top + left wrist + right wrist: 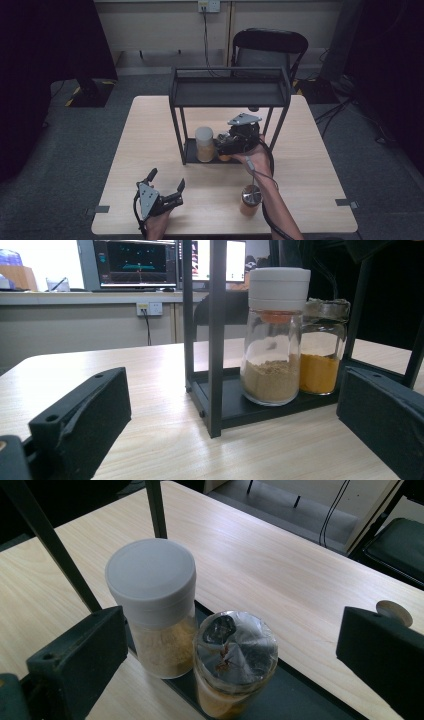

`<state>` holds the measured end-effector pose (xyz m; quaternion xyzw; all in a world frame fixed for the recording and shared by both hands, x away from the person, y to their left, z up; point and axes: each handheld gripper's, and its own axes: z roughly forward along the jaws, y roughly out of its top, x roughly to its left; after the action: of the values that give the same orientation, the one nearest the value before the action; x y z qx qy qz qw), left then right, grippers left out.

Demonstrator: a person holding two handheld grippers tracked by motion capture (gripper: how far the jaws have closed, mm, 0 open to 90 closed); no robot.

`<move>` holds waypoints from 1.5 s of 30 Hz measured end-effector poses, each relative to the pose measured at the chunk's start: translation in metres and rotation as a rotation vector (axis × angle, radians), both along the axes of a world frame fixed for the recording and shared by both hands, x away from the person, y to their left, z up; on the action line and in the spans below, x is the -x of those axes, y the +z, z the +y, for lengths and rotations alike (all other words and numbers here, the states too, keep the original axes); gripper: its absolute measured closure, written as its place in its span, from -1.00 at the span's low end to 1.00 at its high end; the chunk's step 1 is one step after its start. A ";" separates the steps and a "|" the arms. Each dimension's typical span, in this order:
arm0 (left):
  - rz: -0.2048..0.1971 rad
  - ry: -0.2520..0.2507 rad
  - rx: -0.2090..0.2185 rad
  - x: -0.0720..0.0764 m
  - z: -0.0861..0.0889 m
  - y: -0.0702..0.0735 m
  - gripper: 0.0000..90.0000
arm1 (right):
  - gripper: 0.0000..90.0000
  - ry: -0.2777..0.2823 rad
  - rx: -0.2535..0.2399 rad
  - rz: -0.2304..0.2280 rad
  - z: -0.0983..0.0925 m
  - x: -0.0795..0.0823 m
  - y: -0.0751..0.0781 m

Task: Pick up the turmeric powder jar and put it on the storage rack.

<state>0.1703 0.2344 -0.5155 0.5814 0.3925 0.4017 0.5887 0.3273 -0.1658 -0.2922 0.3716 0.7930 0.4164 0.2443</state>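
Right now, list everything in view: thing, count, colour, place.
Table: one, light wood, centre.
Rack: one, black, two-tier, on the table.
White-lidded jar: one, tan powder, rack's bottom shelf.
Silver-lidded jar: one, yellow powder, beside the white-lidded jar.
Front jar: one, silver lid, orange contents, table's near edge.
Chair: one, black, behind the table.
Left gripper: black, open, near-left of the table.
Right gripper: black, open, either side of the silver-lidded jar.
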 end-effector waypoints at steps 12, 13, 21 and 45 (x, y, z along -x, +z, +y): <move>-0.001 -0.003 -0.001 0.000 0.000 0.000 -0.99 | -1.00 -0.011 -0.060 -0.055 -0.012 0.021 -0.003; 0.002 -0.005 0.000 0.000 0.001 0.000 -0.98 | -1.00 -0.010 -0.075 -0.057 -0.014 0.023 -0.003; 0.000 -0.005 -0.001 0.000 0.001 0.000 -0.98 | -1.00 -0.015 -0.125 -0.082 -0.021 0.037 -0.006; 0.000 -0.003 -0.003 0.000 0.000 0.000 -0.99 | -1.00 -0.120 -0.181 -0.288 -0.051 0.099 -0.025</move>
<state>0.1703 0.2346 -0.5153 0.5830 0.3909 0.4012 0.5885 0.2281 -0.2167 -0.3168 0.3752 0.6857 0.5196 0.3451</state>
